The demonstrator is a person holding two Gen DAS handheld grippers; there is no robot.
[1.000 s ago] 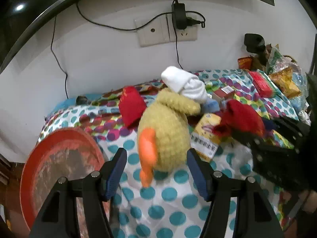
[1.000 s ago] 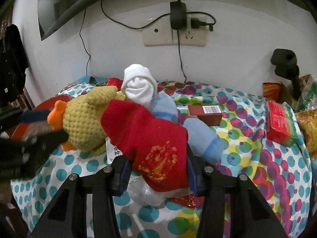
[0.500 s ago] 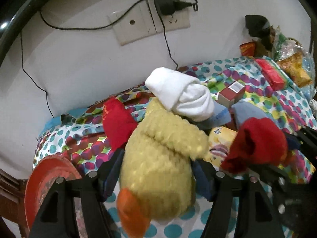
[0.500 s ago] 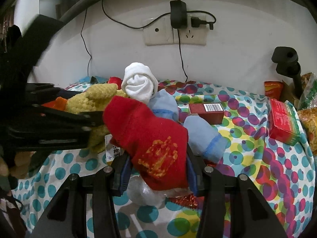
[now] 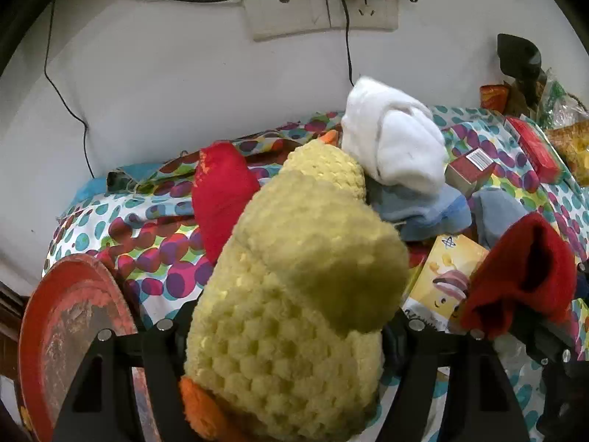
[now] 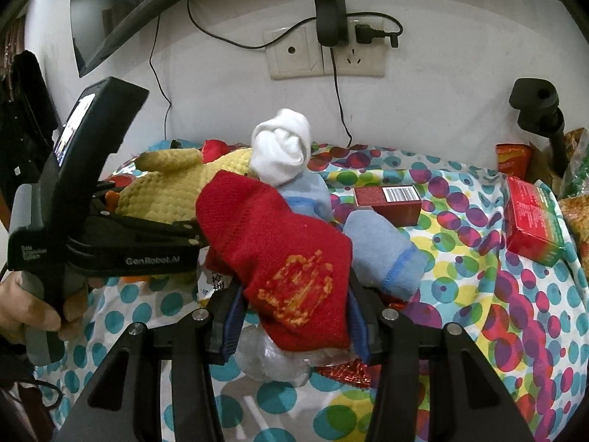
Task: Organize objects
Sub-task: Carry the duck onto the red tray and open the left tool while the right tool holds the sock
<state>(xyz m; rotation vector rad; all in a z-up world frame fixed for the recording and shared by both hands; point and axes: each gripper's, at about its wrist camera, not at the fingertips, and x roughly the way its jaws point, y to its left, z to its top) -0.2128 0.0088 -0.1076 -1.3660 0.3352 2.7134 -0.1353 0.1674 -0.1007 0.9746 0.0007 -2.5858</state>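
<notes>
My left gripper (image 5: 287,335) is shut on a yellow knitted duck toy (image 5: 294,294) with an orange beak, which fills the space between the fingers and hides the fingertips. The duck (image 6: 165,191) and the left gripper body (image 6: 110,243) show at the left of the right wrist view. My right gripper (image 6: 294,316) is shut on a red sock (image 6: 279,254) with a gold emblem, also seen in the left wrist view (image 5: 522,276). A rolled white sock (image 5: 394,143) lies on blue socks (image 5: 419,206) behind. Another red sock (image 5: 221,191) lies at back left.
A red round tray (image 5: 55,331) sits at the table's left edge. Red boxes (image 6: 390,202) (image 6: 530,221), a yellow snack box (image 5: 441,280), snack bags (image 5: 567,143) and a crumpled plastic bag (image 6: 272,357) lie on the polka-dot cloth (image 6: 478,294). The wall with sockets (image 6: 324,55) is close behind.
My left gripper moved forward around the duck and closed on it; the duck now lies tipped, beak low. The right gripper keeps holding the red sock, nearly still.
</notes>
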